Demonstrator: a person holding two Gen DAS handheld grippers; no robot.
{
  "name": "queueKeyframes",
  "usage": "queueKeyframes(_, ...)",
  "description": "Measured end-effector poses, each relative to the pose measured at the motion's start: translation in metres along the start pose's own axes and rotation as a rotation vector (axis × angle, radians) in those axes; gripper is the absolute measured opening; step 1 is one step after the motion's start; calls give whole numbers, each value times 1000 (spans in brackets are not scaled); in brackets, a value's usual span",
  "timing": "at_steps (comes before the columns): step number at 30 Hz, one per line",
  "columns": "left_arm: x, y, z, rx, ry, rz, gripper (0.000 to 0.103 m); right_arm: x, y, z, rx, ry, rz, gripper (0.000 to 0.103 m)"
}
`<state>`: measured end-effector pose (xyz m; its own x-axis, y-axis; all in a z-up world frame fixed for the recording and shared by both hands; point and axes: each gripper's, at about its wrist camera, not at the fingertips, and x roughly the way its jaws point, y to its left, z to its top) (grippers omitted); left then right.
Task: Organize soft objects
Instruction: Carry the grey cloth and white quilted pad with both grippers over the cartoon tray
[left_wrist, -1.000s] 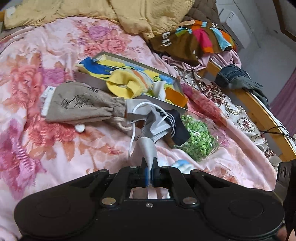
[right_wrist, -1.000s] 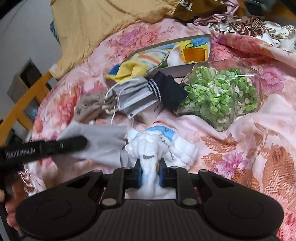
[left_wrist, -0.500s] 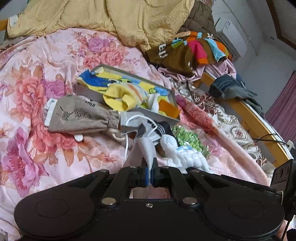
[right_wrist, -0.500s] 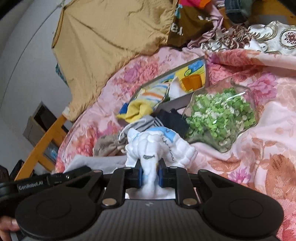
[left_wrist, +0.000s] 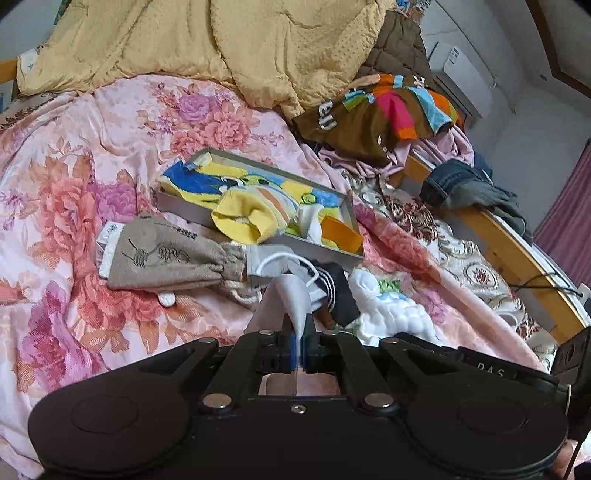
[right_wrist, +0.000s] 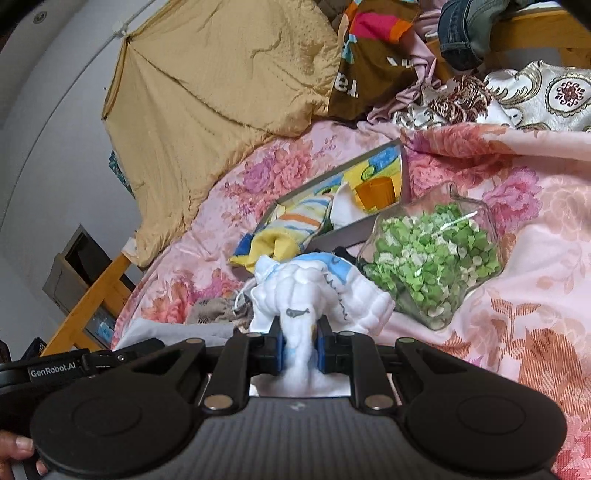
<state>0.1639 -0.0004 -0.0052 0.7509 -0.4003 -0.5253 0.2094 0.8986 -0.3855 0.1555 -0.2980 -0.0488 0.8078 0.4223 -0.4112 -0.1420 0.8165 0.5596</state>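
A bed with a pink floral quilt (left_wrist: 110, 184) fills the room; beyond its wooden rail (left_wrist: 517, 254), a white air conditioner (left_wrist: 463, 86) on a pale wall.
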Motion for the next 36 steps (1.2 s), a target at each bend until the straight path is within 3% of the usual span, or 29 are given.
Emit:
queueKeyframes(10,-11,0,13,-14,-40,-3,2,-7,0,5,-5,-63,-47,19)
queueKeyframes(21,3,-11,47,15,-72,-30,2,3,5,27,-25,-136,-56,19)
queueKeyframes(32,54,-7,92,28,-116,-14,2,77,14,91,-101,-218,-58,19)
queueKeyframes(36,79,-11,111,77,-121,0,2,107,15,112,-122,-237,-41,19)
